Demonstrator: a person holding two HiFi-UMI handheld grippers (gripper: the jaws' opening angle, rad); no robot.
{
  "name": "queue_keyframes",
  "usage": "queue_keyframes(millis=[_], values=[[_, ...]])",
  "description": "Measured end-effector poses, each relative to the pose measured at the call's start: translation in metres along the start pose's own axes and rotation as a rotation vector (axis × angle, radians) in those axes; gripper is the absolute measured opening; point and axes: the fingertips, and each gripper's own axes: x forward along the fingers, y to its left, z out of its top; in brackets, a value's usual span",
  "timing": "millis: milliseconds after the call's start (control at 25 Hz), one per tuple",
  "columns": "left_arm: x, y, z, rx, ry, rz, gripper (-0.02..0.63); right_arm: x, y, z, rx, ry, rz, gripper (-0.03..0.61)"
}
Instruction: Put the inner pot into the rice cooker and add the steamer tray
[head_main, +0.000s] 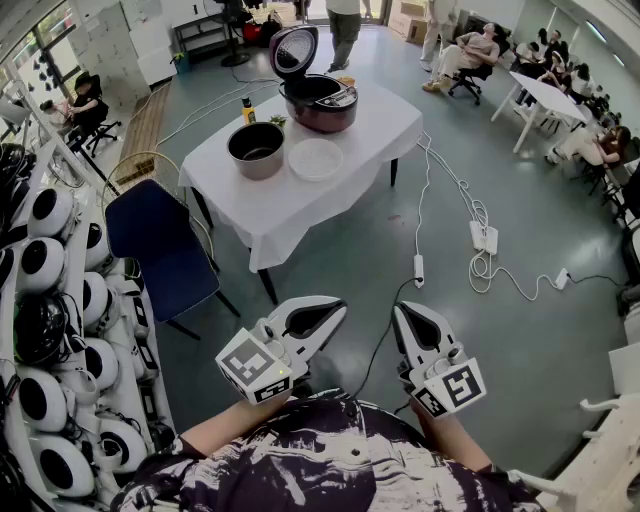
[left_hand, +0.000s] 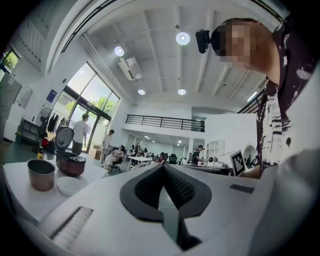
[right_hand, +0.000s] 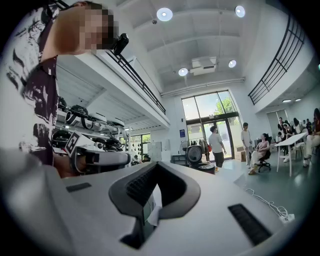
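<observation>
Two tools are held low, just ahead of the person's patterned shirt (head_main: 330, 460), over the grey floor (head_main: 340, 255) and well short of the rice cooker (head_main: 318, 100). The left tool (head_main: 338, 306) has its jaws together, tips meeting, with nothing between them; its own view shows the dark pads closed on each other. The right tool (head_main: 401, 312) is likewise fully closed and holds nothing. The two are near one another without touching.

Nearer than the rice cooker and to its left, a blue chair (head_main: 155, 235) stands beside the corner of the tabletop (head_main: 330, 200), which is draped in a white cloth. Nearer than the rice cooker and to its right, off the tabletop, a white power strip (head_main: 483, 238) and its cables lie on the floor.

On the tabletop, the inner pot (head_main: 256, 148) sits upright outside the rice cooker, just nearer than it and to its left. The white steamer tray (head_main: 316, 158) lies flat directly in front of the rice cooker, just beside the inner pot. A small yellow bottle (head_main: 247, 110) with a dark cap stands left of the rice cooker. The rice cooker itself is dark red and sits at the far side of the tabletop, its lid (head_main: 293, 50) raised and its cavity open.

Beyond the rice cooker, people stand and sit about the room.
</observation>
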Motion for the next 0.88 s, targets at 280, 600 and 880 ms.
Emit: queue_keyframes(millis=[280, 600, 880], values=[[0.002, 0.002, 0.0, -0.001, 0.002, 0.0, 0.005, 0.004, 0.001, 0.0, 0.0, -0.001, 0.014, -0.005], [-0.001, -0.002, -0.002, 0.002, 0.006, -0.006, 0.005, 0.0, 0.004, -0.001, -0.003, 0.003, 0.02, -0.005], [-0.002, -0.004, -0.001, -0.003, 0.006, -0.002, 0.005, 0.003, 0.002, 0.012, 0.028, -0.115, 0.003, 0.501]])
